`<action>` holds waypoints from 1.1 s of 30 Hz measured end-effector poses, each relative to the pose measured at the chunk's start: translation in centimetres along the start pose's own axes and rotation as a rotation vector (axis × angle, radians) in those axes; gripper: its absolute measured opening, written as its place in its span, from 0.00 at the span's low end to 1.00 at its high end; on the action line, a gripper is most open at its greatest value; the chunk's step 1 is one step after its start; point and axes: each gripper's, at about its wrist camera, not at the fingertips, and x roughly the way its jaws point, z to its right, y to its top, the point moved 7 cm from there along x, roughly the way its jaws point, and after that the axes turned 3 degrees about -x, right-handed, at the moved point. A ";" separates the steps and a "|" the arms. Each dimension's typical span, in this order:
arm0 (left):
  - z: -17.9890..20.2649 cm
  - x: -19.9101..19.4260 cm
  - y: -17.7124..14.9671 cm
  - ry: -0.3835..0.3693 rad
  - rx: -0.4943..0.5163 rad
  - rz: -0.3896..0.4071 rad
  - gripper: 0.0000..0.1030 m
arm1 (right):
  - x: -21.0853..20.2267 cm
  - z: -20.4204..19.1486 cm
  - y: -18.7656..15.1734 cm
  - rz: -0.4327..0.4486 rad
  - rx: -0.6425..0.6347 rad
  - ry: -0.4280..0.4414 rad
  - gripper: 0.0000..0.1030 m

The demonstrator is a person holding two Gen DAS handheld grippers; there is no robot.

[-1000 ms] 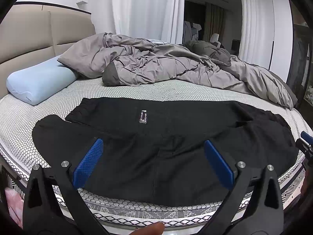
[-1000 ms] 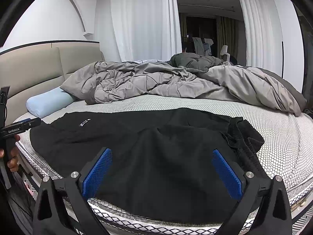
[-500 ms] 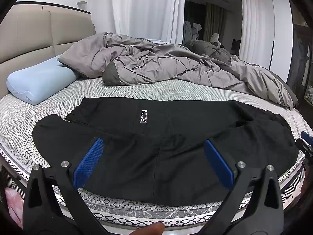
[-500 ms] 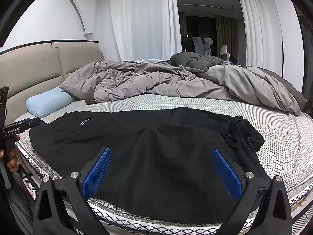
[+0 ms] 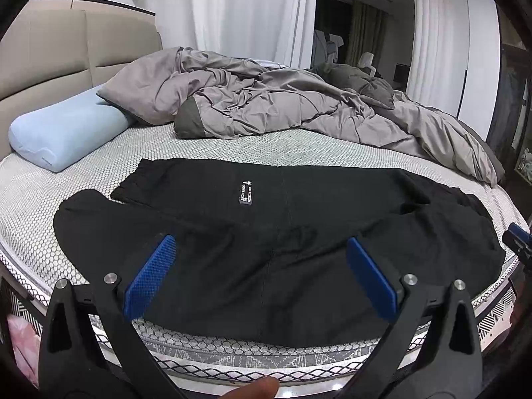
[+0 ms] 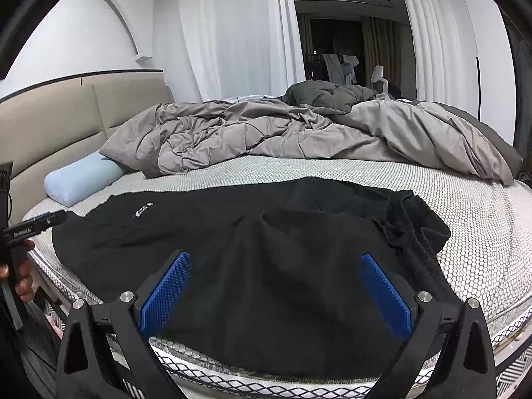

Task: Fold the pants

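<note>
Black pants lie spread across the near edge of the bed, one leg over the other, with a small white label on top. In the right wrist view the same pants show their bunched elastic waistband at the right. My left gripper hovers open just above the near edge of the fabric, nothing between its blue pads. My right gripper is open too, over the pants near the waist end, and holds nothing.
A rumpled grey duvet covers the far half of the bed. A light blue pillow lies at the left by the beige headboard. The patterned mattress shows between duvet and pants. White curtains hang behind.
</note>
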 end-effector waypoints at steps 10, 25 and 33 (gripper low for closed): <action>-6.6 2.2 4.3 0.026 -0.138 -0.041 0.99 | 1.9 1.8 3.3 -0.028 -0.156 -0.054 1.00; -20.9 15.7 13.0 0.176 -0.089 -0.186 0.99 | 13.1 16.3 7.0 -0.349 0.078 -0.037 0.93; -26.1 27.1 12.7 0.188 -0.128 -0.450 0.63 | 22.5 23.3 5.0 -0.592 0.287 -0.038 0.67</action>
